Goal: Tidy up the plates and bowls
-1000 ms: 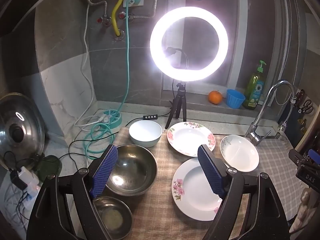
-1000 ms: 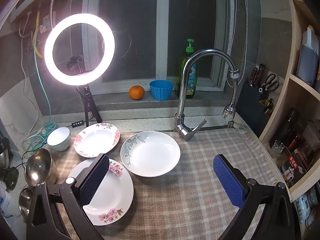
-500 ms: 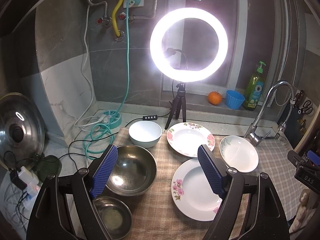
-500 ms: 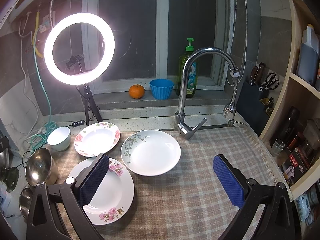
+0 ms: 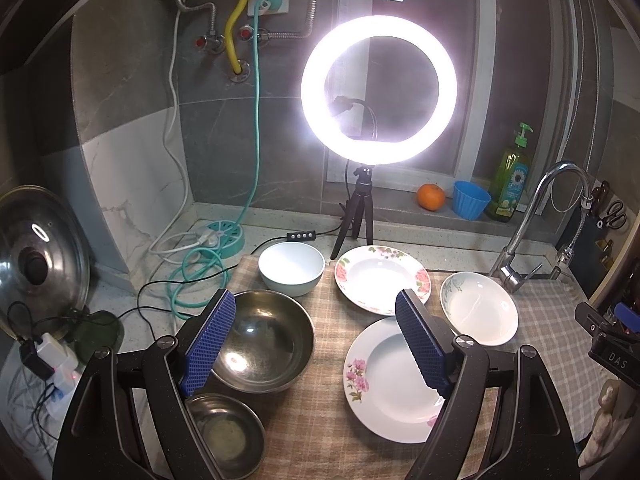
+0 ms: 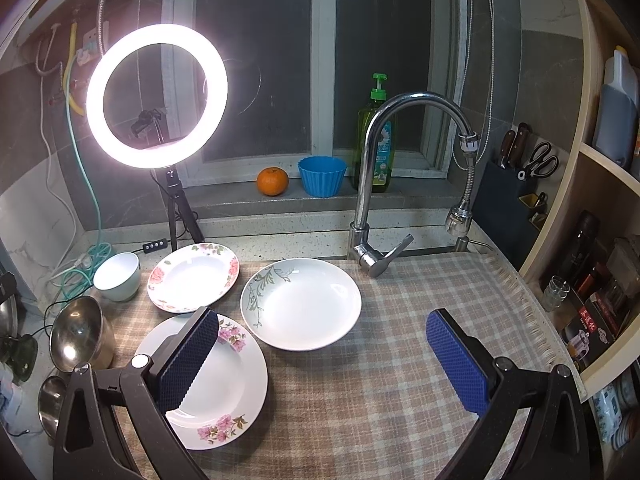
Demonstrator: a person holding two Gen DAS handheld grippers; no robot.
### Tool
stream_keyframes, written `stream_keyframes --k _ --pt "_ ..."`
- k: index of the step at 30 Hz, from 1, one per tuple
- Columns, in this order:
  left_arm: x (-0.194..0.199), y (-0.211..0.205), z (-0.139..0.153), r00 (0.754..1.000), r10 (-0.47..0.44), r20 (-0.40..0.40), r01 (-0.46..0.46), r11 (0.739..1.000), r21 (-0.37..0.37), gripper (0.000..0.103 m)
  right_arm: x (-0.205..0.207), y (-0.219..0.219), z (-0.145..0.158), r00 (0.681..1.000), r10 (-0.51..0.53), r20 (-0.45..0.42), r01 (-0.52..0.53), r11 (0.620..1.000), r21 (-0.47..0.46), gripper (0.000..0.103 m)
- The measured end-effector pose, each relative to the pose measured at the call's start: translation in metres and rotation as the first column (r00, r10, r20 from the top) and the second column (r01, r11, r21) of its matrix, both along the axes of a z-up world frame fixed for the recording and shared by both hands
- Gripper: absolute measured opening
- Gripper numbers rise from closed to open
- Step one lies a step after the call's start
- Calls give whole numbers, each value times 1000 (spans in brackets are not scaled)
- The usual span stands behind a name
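On the checked cloth (image 6: 400, 360) lie a near plate with pink flowers (image 5: 384, 384) (image 6: 224, 384), a far plate with pink flowers (image 5: 380, 276) (image 6: 192, 276) and a deep white plate with a green leaf print (image 5: 480, 312) (image 6: 304, 304). A white bowl (image 5: 291, 267) (image 6: 118, 276), a large steel bowl (image 5: 264, 340) (image 6: 80, 332) and a small steel bowl (image 5: 228, 436) (image 6: 50, 400) stand to the left. My left gripper (image 5: 312, 344) is open and empty above the large steel bowl and near plate. My right gripper (image 6: 324, 356) is open and empty above the cloth.
A ring light on a tripod (image 5: 378, 92) (image 6: 156, 96) stands behind the dishes. The tap (image 6: 384, 184) (image 5: 532, 224) is at the back right. An orange (image 6: 272, 181), a blue cup (image 6: 322, 175) and a soap bottle (image 6: 376, 140) sit on the sill. Cables (image 5: 192, 264) and a pot lid (image 5: 36, 264) are at the left.
Both views have shifted very slightly; the dishes have not moved and both grippers stay open.
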State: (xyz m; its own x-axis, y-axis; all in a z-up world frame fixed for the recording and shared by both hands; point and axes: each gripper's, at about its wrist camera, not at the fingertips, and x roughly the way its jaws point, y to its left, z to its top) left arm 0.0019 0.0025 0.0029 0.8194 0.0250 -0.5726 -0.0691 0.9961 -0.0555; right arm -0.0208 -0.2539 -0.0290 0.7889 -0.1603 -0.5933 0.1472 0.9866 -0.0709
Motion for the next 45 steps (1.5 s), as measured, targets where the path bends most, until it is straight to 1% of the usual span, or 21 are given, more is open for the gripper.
stream_keyframes --k 28,45 --pt "1 1 0 1000 -1 0 1 1000 0 82 0 -1 0 1000 0 0 0 1000 1 103" --pt "5 -1 -2 1000 -3 -5 3 1000 0 82 3 -4 -6 1000 -6 -11 6 1000 10 103"
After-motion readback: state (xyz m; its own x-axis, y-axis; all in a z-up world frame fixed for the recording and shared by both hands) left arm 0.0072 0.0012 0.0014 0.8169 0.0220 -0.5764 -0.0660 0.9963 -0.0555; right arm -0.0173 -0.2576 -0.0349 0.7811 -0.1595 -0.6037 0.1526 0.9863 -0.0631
